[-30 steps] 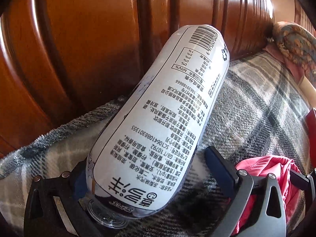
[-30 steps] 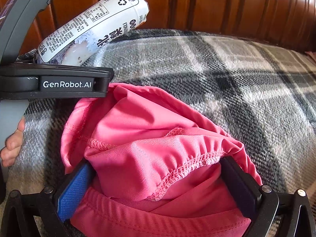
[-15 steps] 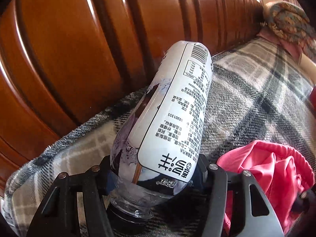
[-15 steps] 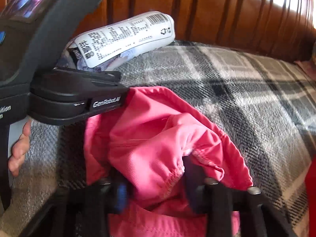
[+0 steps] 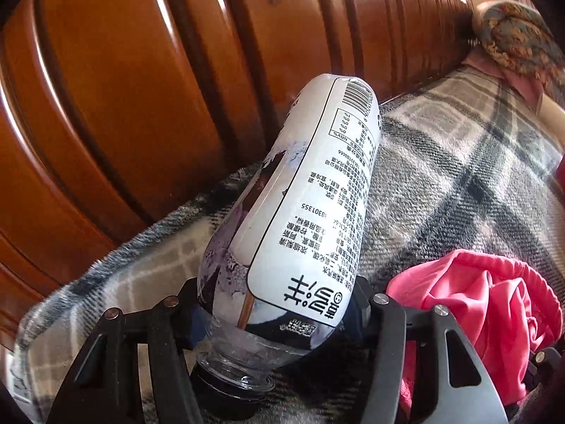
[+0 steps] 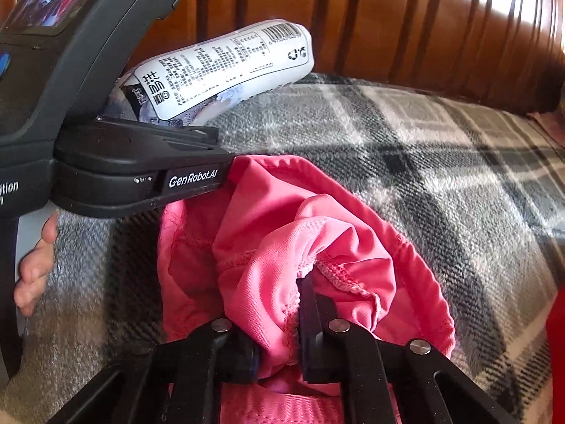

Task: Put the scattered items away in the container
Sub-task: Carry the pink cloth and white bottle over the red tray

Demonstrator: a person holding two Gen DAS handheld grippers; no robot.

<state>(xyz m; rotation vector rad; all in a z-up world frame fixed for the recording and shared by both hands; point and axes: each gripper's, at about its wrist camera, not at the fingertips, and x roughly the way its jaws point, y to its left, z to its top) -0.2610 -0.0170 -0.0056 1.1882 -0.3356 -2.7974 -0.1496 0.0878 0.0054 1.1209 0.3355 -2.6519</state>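
My left gripper (image 5: 275,314) is shut on a white-labelled plastic bottle (image 5: 307,212) near its neck, cap end toward the camera, bottom tilted up above the plaid blanket (image 5: 459,162). The bottle (image 6: 226,70) and the left gripper's body (image 6: 134,169) also show in the right wrist view. My right gripper (image 6: 282,314) is shut on a bunched fold of a pink cloth (image 6: 317,233) that lies on the blanket. The pink cloth (image 5: 487,304) also shows at the right of the left wrist view. No container is clearly in view.
A wooden slatted sofa back (image 5: 176,88) runs behind the blanket. A patterned cushion (image 5: 519,35) lies at the far right end. A red object's edge (image 6: 556,346) shows at the right. The person's fingers (image 6: 35,265) hold the left gripper.
Both grippers closed: the left on the bottle, which tilted up off the blanket, and the right on the pink cloth, bunching it between its fingers.
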